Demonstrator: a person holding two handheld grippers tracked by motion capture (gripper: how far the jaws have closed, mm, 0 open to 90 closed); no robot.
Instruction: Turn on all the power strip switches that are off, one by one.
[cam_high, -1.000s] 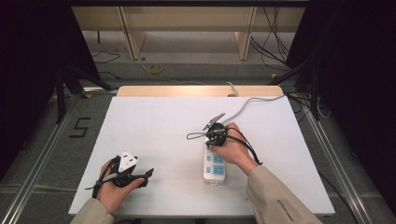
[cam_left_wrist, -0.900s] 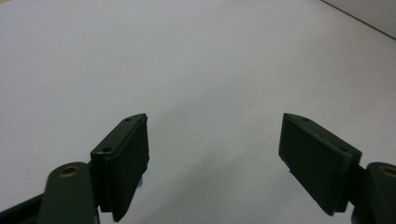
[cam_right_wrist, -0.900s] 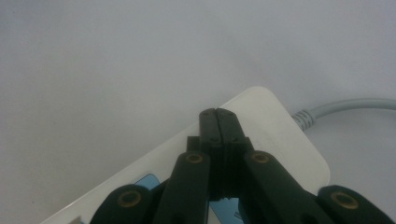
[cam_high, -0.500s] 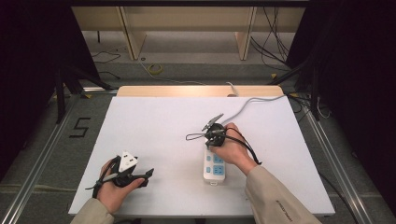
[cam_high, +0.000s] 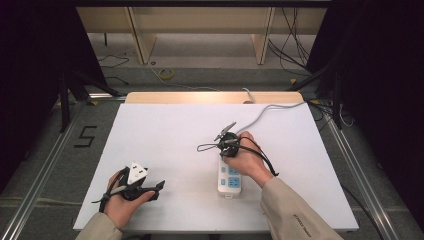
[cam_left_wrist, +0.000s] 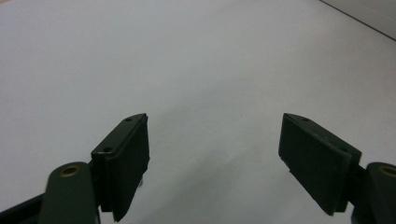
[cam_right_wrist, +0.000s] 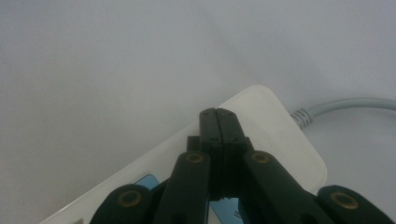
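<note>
Right claw (cam_right_wrist: 218, 114) pressed closed, empty, over white power strip (cam_high: 229, 180) near its cord end. Left claw (cam_left_wrist: 215, 158) spread wide above bare counter (cam_high: 165, 130).

Light in the high view is pretty even on the matte white rectangular tabletop (cam_high: 165, 135), no real glare, while both sides at 3 and 9 o'clock drop off into near black. The pale floor at 12 o'clock is brighter and a bit soft. Shadows under the hands are faint and short. The left gripper view is dim and greyish, with the black left gripper (cam_left_wrist: 215, 149) slightly blurry at 6 o'clock. The right gripper view is grainy, and the glossy white plastic power strip (cam_right_wrist: 280, 140) looks soft, with a mild sheen.
</note>
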